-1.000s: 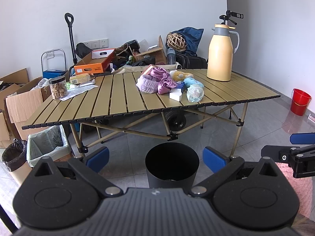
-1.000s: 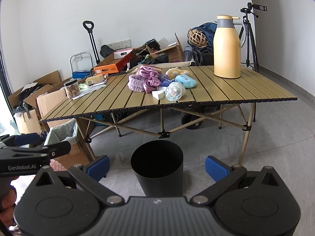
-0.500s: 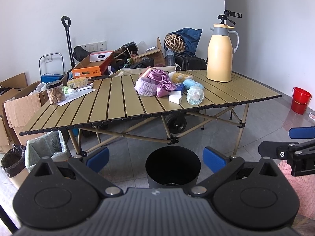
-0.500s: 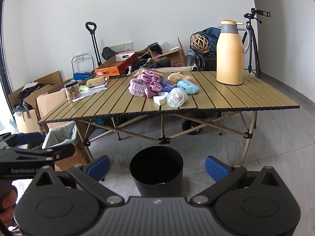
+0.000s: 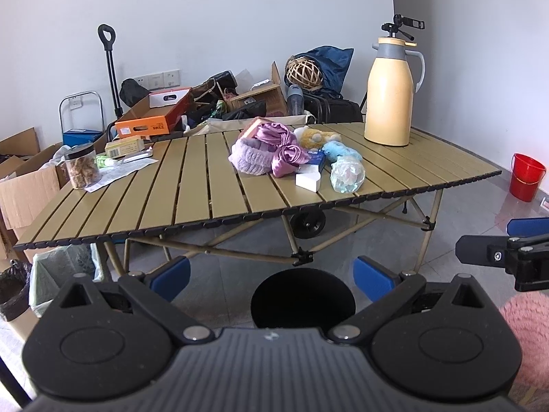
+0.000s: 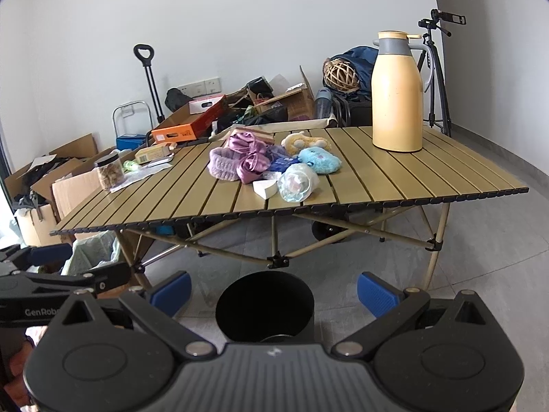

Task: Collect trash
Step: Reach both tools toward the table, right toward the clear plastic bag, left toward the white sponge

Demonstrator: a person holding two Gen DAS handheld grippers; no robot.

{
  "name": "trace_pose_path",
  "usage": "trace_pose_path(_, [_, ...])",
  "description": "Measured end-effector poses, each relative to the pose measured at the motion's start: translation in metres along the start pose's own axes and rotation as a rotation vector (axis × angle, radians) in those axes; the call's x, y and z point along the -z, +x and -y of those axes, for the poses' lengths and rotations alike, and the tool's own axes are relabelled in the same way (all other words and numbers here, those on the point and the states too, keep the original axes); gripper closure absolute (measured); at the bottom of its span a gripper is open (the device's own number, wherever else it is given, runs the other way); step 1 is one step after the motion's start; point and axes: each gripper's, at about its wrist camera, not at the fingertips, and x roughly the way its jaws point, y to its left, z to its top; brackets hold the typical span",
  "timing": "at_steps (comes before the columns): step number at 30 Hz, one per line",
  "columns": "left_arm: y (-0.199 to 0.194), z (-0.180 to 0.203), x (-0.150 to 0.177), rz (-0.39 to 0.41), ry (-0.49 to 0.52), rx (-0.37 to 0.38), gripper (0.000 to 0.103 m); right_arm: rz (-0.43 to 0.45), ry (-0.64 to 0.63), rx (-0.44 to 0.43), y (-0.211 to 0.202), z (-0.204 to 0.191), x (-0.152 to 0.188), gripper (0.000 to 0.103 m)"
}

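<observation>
Black bin (image 5: pixel 302 300) stands on the floor between my left gripper's (image 5: pixel 271 276) spread fingers; my right gripper (image 6: pixel 272 290) gapes too, both empty.

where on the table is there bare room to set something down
On the slatted table, bare patches: the near left stretch between the snack jar and the purple headband, and the near right corner in front of the yellow thermos. The middle is crowded: headband, plush toys, white box, crumpled plastic bag.
</observation>
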Motion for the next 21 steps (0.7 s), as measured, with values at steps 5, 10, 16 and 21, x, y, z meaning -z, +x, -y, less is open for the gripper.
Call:
trace_pose_path(5, [0.017,-0.001,-0.010,0.018,-0.010,0.003,0.000,0.012,0.006,0.016,0.018,0.005,-0.014,0.000])
trace_pose_path(10, [0.039,-0.006,-0.023,0.029,-0.028,0.002,0.000,0.023,0.015,0.023,0.038,0.011,-0.027,0.000])
trace_pose_path(16, [0.066,-0.007,-0.034,0.031,-0.048,0.005,0.000,0.035,0.027,0.032,0.061,0.017,-0.042,0.000])
trace_pose_path(21, [0.090,-0.008,-0.044,0.035,-0.065,0.009,0.000,0.049,0.033,0.057,0.080,0.024,-0.054,0.000])
